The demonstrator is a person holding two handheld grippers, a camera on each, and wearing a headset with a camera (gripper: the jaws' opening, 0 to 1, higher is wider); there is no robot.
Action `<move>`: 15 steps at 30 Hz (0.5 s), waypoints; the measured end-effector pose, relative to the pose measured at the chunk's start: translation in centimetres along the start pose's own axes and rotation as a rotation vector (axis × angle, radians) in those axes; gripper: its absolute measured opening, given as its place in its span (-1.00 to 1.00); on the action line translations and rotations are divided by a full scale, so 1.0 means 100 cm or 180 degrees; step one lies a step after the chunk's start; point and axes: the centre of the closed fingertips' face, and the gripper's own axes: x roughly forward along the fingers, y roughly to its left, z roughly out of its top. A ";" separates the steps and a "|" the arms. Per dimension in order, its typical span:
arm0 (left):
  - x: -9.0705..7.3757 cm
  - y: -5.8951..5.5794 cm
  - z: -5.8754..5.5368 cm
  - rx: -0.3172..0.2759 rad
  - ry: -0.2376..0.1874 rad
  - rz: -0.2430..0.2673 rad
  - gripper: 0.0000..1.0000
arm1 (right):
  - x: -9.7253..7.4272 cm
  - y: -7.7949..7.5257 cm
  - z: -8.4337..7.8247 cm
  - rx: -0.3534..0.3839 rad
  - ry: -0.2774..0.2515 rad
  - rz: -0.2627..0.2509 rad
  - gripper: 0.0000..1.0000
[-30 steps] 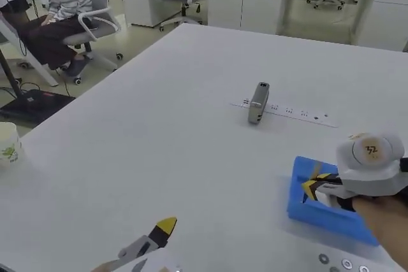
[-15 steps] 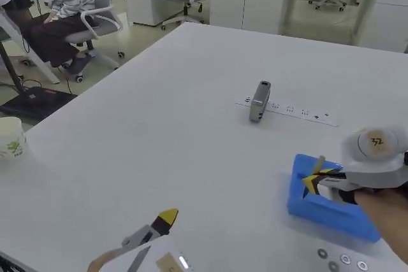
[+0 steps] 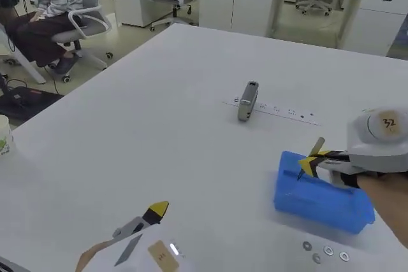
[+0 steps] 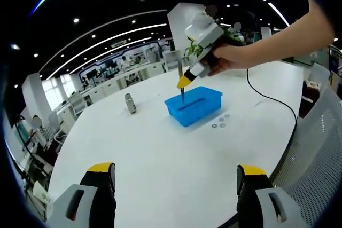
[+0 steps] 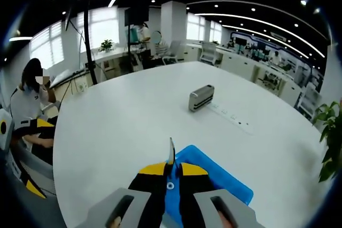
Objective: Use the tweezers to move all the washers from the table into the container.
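Tweezers (image 5: 171, 153) are pinched between my right tongs (image 3: 306, 169), which are closed tight on them with no gap left, and their tips point down over the blue container (image 3: 319, 205). Compared with a second ago, most of the shift in the head view is my own head turning. Set against the container, though, the right tongs have come up a little and no longer sit as low between its walls. I take that as the end of a drop-off rather than the start of one, but the tweezer tips are too thin for me to tell whether a washer is between them. My left tongs (image 4: 176, 169) are spread wide with nothing in them, low over the bare table (image 3: 159, 125), well apart from the work and much where they were. Four washers (image 3: 328, 251) lie loose on the table just beside the container's near wall, so the job is far from finished. My guess is that the next move swings the tweezers over that wall and down onto the closest washer, which will need a careful pinch on so thin a ring.
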 end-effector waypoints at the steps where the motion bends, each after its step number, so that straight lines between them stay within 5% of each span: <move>1: 0.000 0.000 0.000 0.0003 0.0000 -0.0002 0.93 | -0.003 0.001 0.001 0.0000 -0.0016 -0.0003 -0.92; 15: -0.002 -0.001 0.003 0.0031 -0.0038 0.0014 0.92 | -0.040 0.021 0.000 -0.0006 -0.0187 -0.0043 -0.92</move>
